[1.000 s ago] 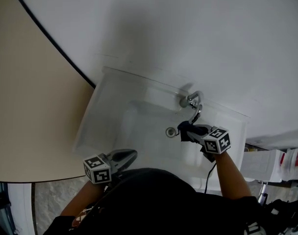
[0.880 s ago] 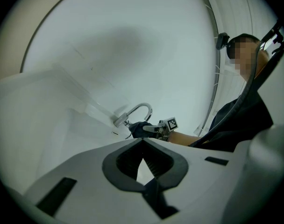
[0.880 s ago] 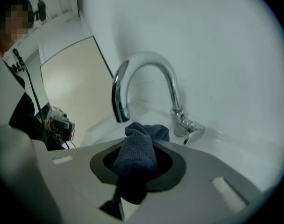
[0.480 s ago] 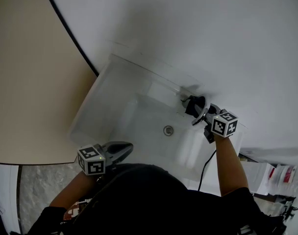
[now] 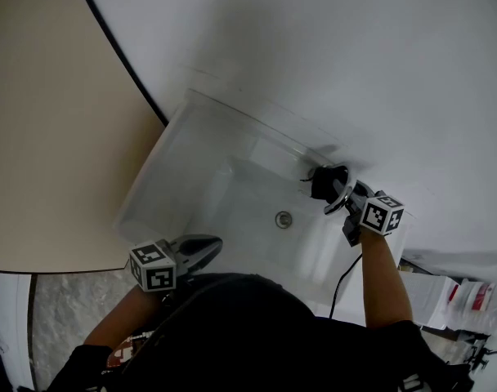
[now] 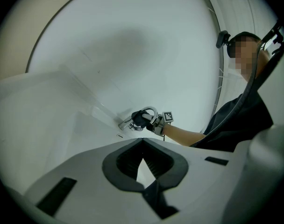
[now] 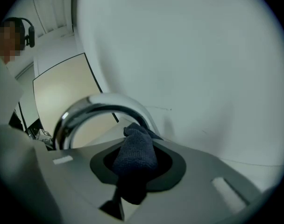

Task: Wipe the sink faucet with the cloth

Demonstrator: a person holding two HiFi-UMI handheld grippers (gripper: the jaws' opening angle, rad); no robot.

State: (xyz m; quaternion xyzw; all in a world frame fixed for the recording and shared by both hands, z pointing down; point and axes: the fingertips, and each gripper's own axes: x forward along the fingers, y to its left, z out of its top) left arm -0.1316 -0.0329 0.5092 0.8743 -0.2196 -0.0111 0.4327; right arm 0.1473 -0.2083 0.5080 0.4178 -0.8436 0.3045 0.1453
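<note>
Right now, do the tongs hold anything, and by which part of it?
The right tongs grip the dark cloth by its bunched end; the free end pokes out toward the faucet. The left tongs are shut on nothing.

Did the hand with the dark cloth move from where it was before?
Yes. The right gripper with its cloth went from right beside the drain away to the faucet, farther from the person.
</note>
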